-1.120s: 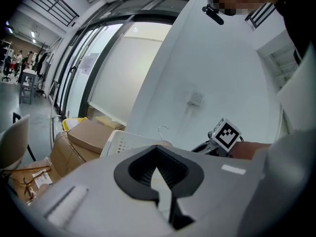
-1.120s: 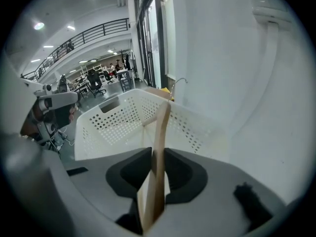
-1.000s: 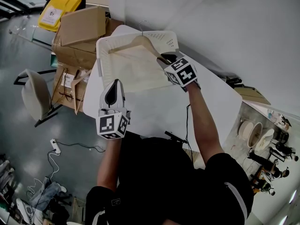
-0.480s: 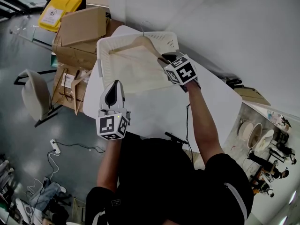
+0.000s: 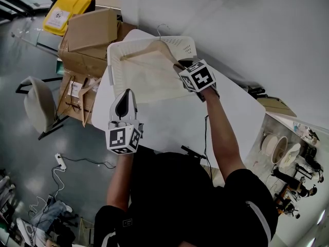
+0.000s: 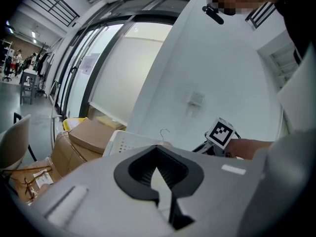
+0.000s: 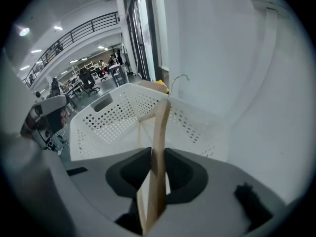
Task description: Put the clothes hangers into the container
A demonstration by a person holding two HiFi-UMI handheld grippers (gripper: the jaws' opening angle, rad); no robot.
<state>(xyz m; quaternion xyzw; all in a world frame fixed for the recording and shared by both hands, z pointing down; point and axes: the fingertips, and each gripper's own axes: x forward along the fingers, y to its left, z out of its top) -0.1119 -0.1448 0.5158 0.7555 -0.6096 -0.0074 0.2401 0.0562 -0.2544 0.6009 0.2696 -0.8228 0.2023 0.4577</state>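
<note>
A wooden clothes hanger point(image 5: 153, 47) with a metal hook hangs over the white perforated basket point(image 5: 110, 66) at the table's far end. My right gripper point(image 5: 181, 66) holds one arm of the hanger at the basket's near right corner. In the right gripper view the hanger point(image 7: 160, 125) stands upright between the pads, which touch it while the jaws are opening, with the basket point(image 7: 108, 120) just beyond. My left gripper point(image 5: 123, 102) hovers at the table's left edge, shut with nothing in it. The left gripper view shows the basket point(image 6: 124, 141) ahead of the left gripper point(image 6: 163, 181).
The white table point(image 5: 221, 112) stands against a white wall. Left of it are stacked cardboard boxes point(image 5: 90, 30), a yellow bag point(image 5: 64, 9), more wooden hangers point(image 5: 85, 89) in an open box, and a chair point(image 5: 37, 104). A black cable point(image 5: 205, 133) runs across the table.
My right gripper has shifted slightly toward the far side with the hanger, whose hook now stands a bit higher over the basket's rim. The left gripper has not moved.
</note>
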